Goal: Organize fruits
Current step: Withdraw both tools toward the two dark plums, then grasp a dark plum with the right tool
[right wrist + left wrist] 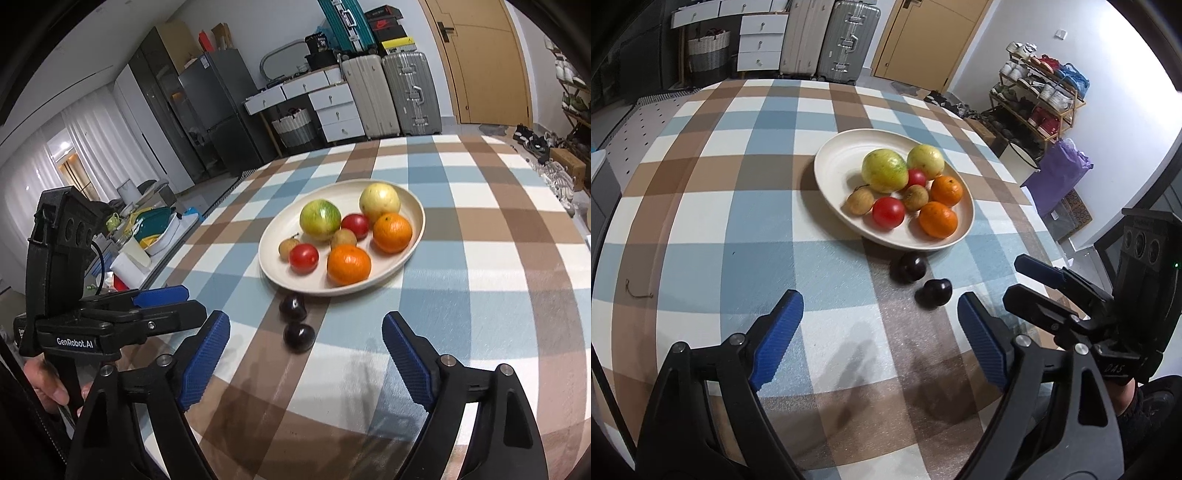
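A cream plate [827,162] [266,258] on the checked tablecloth holds two green-yellow round fruits, two red tomatoes, two oranges [938,219] and two small brown fruits. Two dark plums [912,267] [932,291] lie on the cloth just in front of the plate, also in the right wrist view [293,305] [299,336]. My left gripper [879,306] is open above the cloth, short of the plums, nothing between its blue pads. My right gripper [306,325] is open too, its fingertips either side of the nearer plum's line, not touching it. Each gripper shows in the other's view [1019,280] [192,301].
The round table's edge [1015,177] curves close behind the plate on the right. Beyond it stand a shoe rack [1034,96], suitcases [402,92], drawers and a door. A hand [48,387] grips the left tool's handle. A cluttered side surface [147,229] lies to the left.
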Available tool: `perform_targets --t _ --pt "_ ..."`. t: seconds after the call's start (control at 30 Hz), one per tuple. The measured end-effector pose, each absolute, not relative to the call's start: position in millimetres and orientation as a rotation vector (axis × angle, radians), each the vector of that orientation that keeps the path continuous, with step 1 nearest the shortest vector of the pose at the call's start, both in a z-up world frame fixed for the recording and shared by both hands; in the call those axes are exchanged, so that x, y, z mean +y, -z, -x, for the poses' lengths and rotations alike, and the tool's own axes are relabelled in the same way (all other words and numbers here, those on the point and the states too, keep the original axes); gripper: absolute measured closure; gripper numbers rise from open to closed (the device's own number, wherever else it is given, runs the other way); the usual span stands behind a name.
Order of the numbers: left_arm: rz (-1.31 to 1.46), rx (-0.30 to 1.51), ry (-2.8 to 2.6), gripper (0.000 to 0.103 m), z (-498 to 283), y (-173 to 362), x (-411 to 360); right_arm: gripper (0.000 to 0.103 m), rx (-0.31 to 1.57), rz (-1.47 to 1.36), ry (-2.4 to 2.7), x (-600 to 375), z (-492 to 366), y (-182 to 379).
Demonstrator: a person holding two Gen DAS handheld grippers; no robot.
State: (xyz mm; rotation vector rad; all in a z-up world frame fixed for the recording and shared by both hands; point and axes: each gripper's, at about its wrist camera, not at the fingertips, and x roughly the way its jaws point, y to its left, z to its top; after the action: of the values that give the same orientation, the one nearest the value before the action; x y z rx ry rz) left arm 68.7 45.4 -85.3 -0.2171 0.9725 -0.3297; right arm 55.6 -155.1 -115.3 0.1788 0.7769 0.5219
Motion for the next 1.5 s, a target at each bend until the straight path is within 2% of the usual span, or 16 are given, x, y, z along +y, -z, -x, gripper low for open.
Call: perform_targets --t 0.57,0.7,0.83,0.93,1.17,1.23,1.33,1.5 --pt "0.230 0.954 0.307 0.018 -66.7 88.3 58.6 0.017 0.834 -0.153 -0.548 -135.0 -61.7 142.4" --pt "0.236 0.961 0.311 0.018 -67.0 90.6 60.7 0.027 0.858 -0.152 -0.548 -132.2 -66.8 148.0" --pt "0.244 0.963 0.310 0.018 -67.8 92.6 62.4 0.030 0.870 -0.139 -0.555 -128.4 -69.6 151.1" --pt "0.245 0.970 0.307 0.018 -69.3 95.5 63.0 0.043 0.885 -0.130 -0.557 -124.9 -72.2 153.5" --pt "0.246 0.980 0.308 0.018 -73.1 99.3 62.8 0.052 0.907 -0.108 -0.569 -116.4 -77.1 157.6" --pt "0.246 0.981 0.306 0.018 -73.0 99.4 62.9 0.059 0.911 -0.107 -0.583 -114.8 -77.9 158.1" --pt "0.247 0.988 0.304 0.018 -75.1 101.1 62.5 0.078 0.920 -0.098 -0.586 -112.4 -79.1 159.6" --pt "0.247 0.988 0.305 0.018 -75.2 101.1 62.5 0.078 0.904 -0.099 -0.607 -112.0 -76.0 157.5"
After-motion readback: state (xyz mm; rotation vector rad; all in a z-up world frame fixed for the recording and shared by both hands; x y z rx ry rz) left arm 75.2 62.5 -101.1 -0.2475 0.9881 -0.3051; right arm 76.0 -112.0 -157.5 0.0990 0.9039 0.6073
